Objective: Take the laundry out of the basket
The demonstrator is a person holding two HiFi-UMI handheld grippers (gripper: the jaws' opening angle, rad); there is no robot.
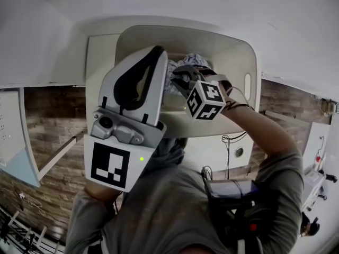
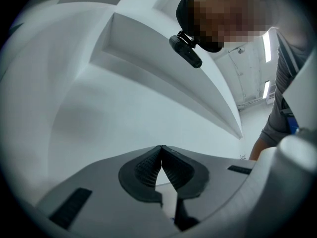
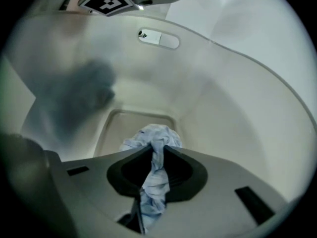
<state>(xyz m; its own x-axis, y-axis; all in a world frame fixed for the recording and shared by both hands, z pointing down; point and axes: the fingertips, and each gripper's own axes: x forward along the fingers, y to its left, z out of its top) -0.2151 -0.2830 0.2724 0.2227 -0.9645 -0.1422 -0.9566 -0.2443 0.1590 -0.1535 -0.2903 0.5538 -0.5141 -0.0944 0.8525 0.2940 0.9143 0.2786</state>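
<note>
Holding the left gripper (image 1: 158, 52) (image 2: 161, 148) raised close under the head camera, about level, on a bent left arm (image 1: 87, 216) in a grey sleeve, jaws pressed tip to tip with nothing between them. Reaching forward with the right arm (image 1: 265, 136), elbow bent and forearm bare past the grey sleeve, tilting the right gripper (image 1: 183, 79) (image 3: 158, 151) steeply downward, marker cube facing up toward the camera, jaws clamped on a bunched twist of pale blue laundry (image 3: 157, 180) running down between them
</note>
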